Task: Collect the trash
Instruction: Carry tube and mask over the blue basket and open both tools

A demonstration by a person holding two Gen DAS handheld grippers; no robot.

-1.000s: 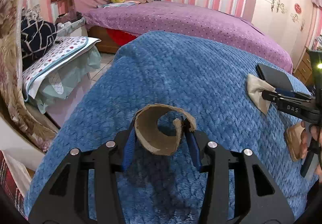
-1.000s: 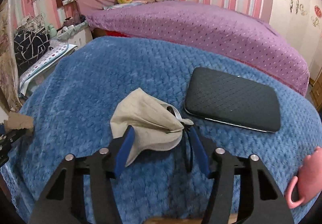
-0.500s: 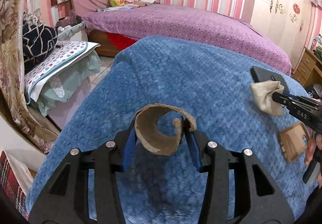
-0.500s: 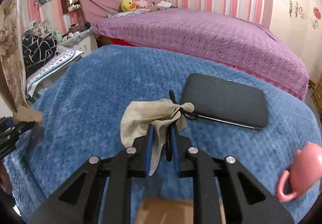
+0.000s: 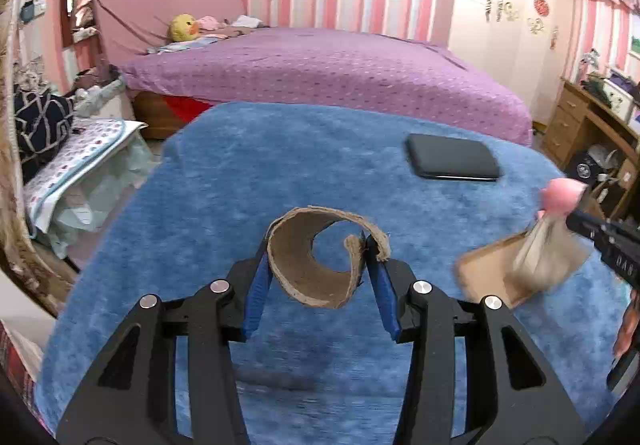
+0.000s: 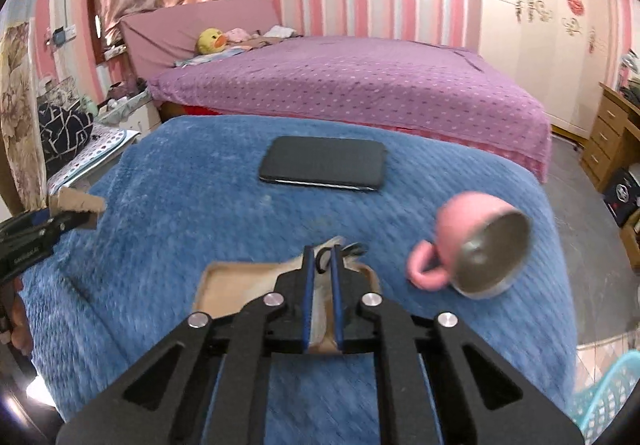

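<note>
Both tools angle downward over the blue blanket point(image 6: 168, 213). The left hand-held gripper point(image 5: 320, 265) sits half open, its pads pressing a curled cardboard tube point(image 5: 316, 265) held above the blanket. The right hand-held gripper point(image 6: 321, 273) has just pinched nearly shut on a beige cloth scrap point(image 5: 540, 257), dangling blurred over a cardboard box point(image 6: 236, 287).

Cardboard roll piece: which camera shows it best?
The left wrist view: the curled cardboard roll piece sits centred and sharp, clamped in the left hand-held gripper. The right wrist view shows only a corner at the left edge.
</note>
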